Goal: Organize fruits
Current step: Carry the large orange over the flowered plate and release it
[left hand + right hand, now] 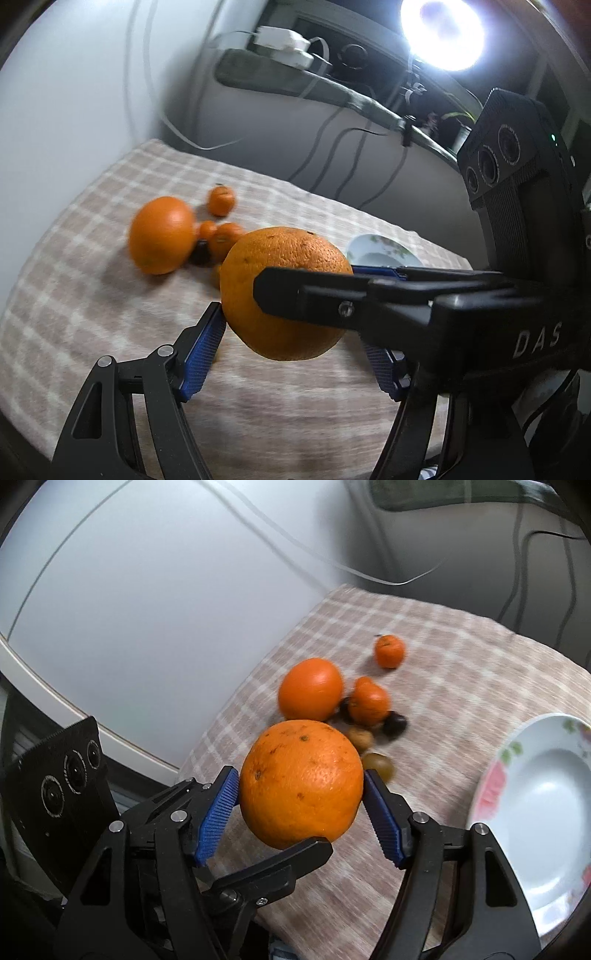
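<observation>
A large speckled orange (284, 266) (301, 782) hangs above the checked cloth, held from two sides at once. My left gripper (291, 332) has its blue pads (205, 350) against the orange's flanks. My right gripper (300, 779) presses its own blue pads (218, 812) on the same fruit. In the left wrist view a black finger (306, 295) of the right gripper crosses the front of the orange. On the cloth lie a second orange (162, 234) (310, 688), two mandarins (389, 650) (369, 701), dark small fruits (394, 723) and brownish ones (378, 766).
A white flowered plate (491, 786) (380, 251) sits on the cloth to the right of the fruit. The beige checked cloth (461, 672) ends at a white wall (147, 590) on the left. Cables (332, 158) hang behind, under a bright lamp (441, 31).
</observation>
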A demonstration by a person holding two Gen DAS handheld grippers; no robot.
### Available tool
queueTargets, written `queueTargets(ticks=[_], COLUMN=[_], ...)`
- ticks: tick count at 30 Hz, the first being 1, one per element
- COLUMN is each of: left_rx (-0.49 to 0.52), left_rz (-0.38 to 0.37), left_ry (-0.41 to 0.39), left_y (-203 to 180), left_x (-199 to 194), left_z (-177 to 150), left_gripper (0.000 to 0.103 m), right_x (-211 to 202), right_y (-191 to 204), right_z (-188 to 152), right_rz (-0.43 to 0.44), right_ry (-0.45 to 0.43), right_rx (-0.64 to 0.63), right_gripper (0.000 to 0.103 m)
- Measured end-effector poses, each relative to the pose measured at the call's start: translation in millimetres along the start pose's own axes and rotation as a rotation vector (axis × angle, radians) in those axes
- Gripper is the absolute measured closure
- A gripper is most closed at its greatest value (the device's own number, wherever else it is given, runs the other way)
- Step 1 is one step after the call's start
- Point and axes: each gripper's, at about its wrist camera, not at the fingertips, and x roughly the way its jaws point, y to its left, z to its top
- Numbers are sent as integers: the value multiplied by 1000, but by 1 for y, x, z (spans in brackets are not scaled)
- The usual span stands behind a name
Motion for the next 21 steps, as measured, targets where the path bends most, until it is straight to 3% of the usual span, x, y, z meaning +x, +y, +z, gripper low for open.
queueTargets(ticks=[9, 21], left_rx=[98, 171], left_rz=[-74, -136], left_ry=[44, 125], left_y=[-47, -94], left_x=[25, 52], left_z=[0, -13], left_gripper=[31, 31], right_x=[-44, -76], right_y=[-36, -83], right_z=[-20, -47], right_rz=[-71, -123], right_ry=[-70, -88], right_rx=[85, 186], right_gripper=[32, 32])
